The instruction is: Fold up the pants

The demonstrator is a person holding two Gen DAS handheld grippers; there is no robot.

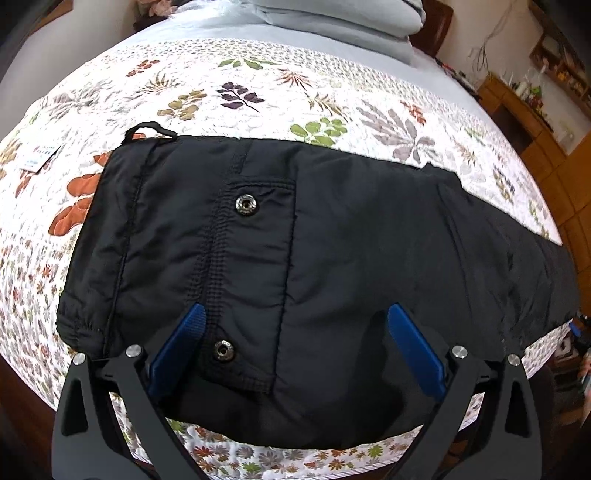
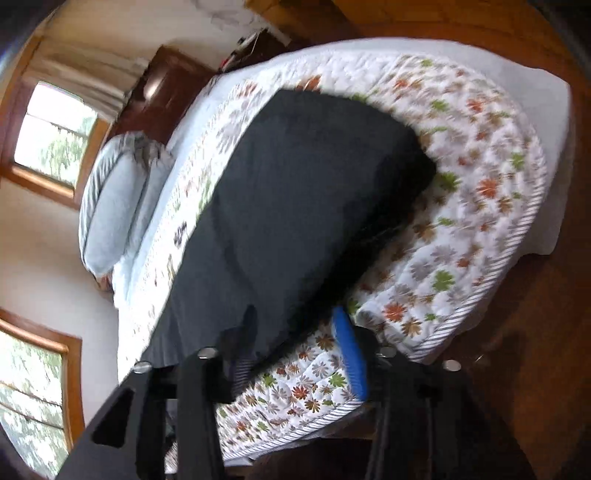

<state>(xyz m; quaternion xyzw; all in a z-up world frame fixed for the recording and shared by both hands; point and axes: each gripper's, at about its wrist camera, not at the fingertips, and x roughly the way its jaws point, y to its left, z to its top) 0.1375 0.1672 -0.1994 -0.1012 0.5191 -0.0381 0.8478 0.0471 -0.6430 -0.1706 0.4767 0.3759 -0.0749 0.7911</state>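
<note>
Black pants lie flat across a floral quilt, waistband at the left, with a back pocket and two snap buttons facing up. My left gripper hovers over the seat of the pants, its blue fingers spread wide and open, nothing pinched. In the blurred right wrist view the pants run away from the camera along the bed. My right gripper is at their near end with its jaws apart. The cloth's edge sits between the blue finger and a dark, shaded one, with no pinch visible.
Grey pillows are stacked at the head of the bed. A white paper tag lies on the quilt at the left. Wooden cabinets and wood flooring surround the bed; the quilt's edge is near my right gripper.
</note>
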